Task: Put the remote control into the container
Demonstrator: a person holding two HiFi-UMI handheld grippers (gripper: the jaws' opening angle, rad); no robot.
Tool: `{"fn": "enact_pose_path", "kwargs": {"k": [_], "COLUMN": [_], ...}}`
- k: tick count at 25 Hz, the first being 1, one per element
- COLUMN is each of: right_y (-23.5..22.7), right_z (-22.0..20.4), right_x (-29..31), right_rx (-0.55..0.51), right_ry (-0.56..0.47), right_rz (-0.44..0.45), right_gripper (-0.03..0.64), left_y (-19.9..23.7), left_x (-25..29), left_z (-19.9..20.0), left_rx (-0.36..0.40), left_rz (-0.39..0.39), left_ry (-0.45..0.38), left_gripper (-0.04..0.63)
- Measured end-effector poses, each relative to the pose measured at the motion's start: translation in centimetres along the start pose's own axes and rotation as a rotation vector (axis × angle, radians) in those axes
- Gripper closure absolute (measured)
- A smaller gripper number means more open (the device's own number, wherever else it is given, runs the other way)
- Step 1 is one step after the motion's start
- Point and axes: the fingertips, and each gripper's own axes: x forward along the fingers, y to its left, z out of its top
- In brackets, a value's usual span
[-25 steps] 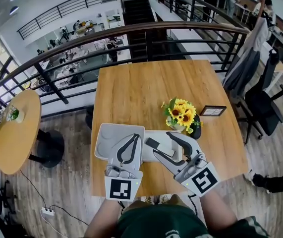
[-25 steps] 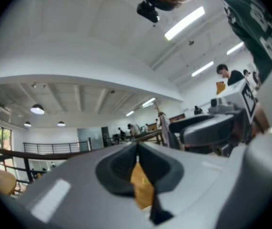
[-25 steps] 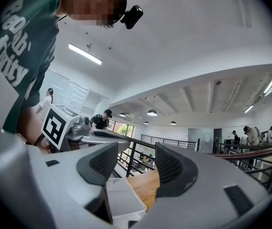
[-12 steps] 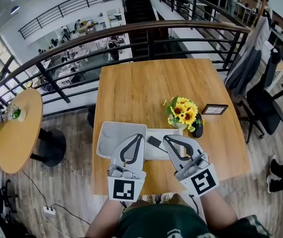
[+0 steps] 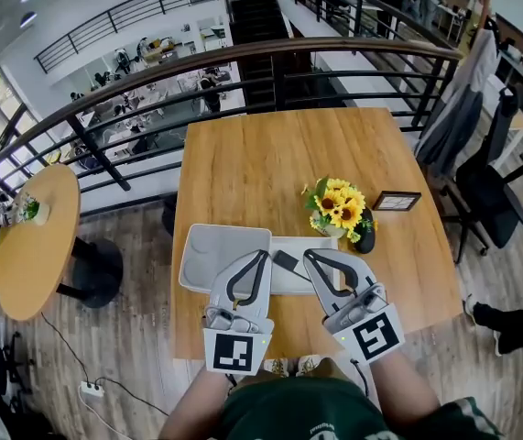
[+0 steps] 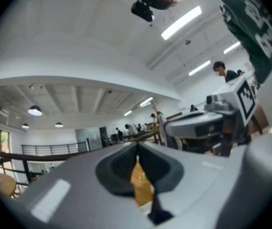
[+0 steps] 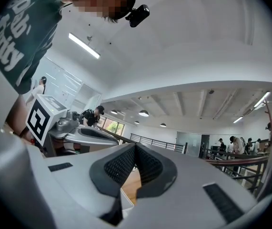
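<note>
- Left gripper (image 5: 260, 254): fingers pressed together, nothing between them, tips over the container's (image 5: 204, 250) near right edge.
- Right gripper (image 5: 310, 255): fingers pressed together, empty.
- Black remote control (image 5: 286, 262) lies on a flat grey tray (image 5: 302, 246), between the grippers, just right of the container.
- Sunflowers (image 5: 339, 211) stand farther right on the worktop (image 5: 261, 163).
</note>
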Motion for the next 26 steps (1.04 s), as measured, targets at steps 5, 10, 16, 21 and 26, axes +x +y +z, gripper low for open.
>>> {"fn": "enact_pose_path", "kwargs": {"k": [5, 10, 16, 21, 26], "right_y": [-0.1, 0.3, 0.3, 0.3, 0.4], "right_z": [0.3, 0.0, -0.3, -0.3, -0.1], "right_x": [-0.3, -0.4, -0.5, -0.7, -1.1], "right_rx": [0.0, -0.01, -0.012, -0.014, -0.004], "right_ry": [-0.004, 0.007, -0.006, -0.005, -0.013], "right_rz": [-0.012, 0.004, 0.006, 0.006, 0.011], "right_gripper": [0.601, 0.601, 0.601, 0.601, 0.601], "left_y": [-0.3, -0.9, -0.9, -1.1, -1.4], "left_x": [-0.1, 0.0, -0.1, -0.2, -0.4], "left_z": [0.2, 0.3, 0.7, 0.8, 1.1], "left_rx": [-0.005, -0.002, 0.025, 0.034, 0.036], "left_rz": [-0.004, -0.01, 0.001, -0.001, -0.001], "left_ry": [-0.003, 0.0, -0.016, -0.005, -0.002], "left_gripper": [0.583, 0.583, 0.583, 0.583, 0.583]}}
